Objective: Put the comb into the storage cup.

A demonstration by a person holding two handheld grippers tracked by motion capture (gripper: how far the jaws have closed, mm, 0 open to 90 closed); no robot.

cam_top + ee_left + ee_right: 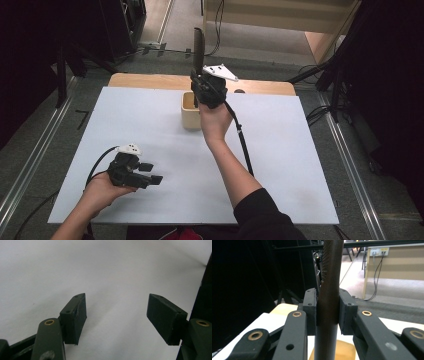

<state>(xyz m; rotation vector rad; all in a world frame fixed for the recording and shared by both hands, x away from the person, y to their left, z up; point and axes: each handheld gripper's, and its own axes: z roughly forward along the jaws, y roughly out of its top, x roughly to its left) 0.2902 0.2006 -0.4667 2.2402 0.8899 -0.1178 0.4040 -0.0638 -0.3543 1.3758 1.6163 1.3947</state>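
High view: right claw [199, 75] grips a dark comb [199, 44] upright over the wooden holder [190, 113] on the bench [150, 125]; left claw [154, 173] rests open, empty.
Left gripper view: jaws spread over bare bench.
Right gripper view: pads clamp the comb [329, 290] at its plain handle, teeth above. Probably light, stiff, smooth, may slip; handle is the best hold.

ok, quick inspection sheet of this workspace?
Surface: white sheet over a wooden table, bare.
Job's things: dark comb, upright above the wooden box.
Clutter: nothing seen.
Grippers: right gripper shut on the comb; left gripper open, low over the sheet.
Cables: black cable trails from the right gripper along the forearm.
Surroundings: dark stands, floor rails, floor cables.
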